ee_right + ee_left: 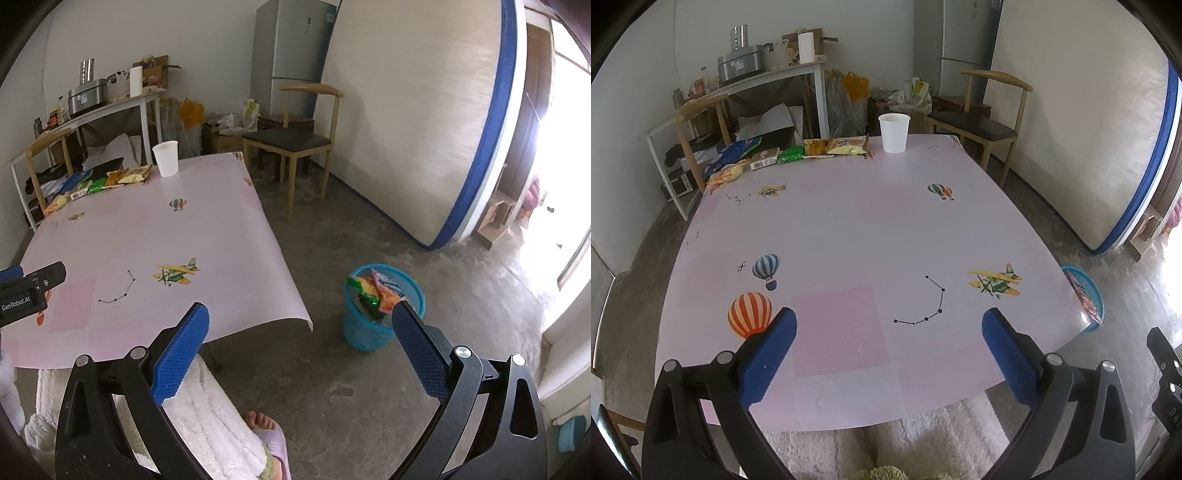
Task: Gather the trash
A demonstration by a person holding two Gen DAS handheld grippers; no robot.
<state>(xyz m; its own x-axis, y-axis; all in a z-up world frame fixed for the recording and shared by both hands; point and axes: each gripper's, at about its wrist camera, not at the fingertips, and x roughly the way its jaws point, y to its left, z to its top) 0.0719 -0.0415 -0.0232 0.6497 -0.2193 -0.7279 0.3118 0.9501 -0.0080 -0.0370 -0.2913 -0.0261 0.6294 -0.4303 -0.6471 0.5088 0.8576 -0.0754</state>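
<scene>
Several snack wrappers [783, 155] lie in a row along the far edge of the pink table [849, 229], with a white paper cup [894, 132] to their right. In the right wrist view the same wrappers [107, 181] and cup [166, 158] show at the table's far end. A blue mesh bin [382, 310] stands on the floor right of the table and holds several wrappers. My left gripper [888, 325] is open above the table's near edge, empty. Off the table's right corner, my right gripper [299, 321] hangs open and empty over the floor, near the bin.
Wooden chairs [990, 122] stand at the far right and far left of the table. A white shelf [746, 85] with pots and clutter lines the back wall. A mattress [424, 122] leans against the right wall. A person's foot in a slipper [267, 439] is below.
</scene>
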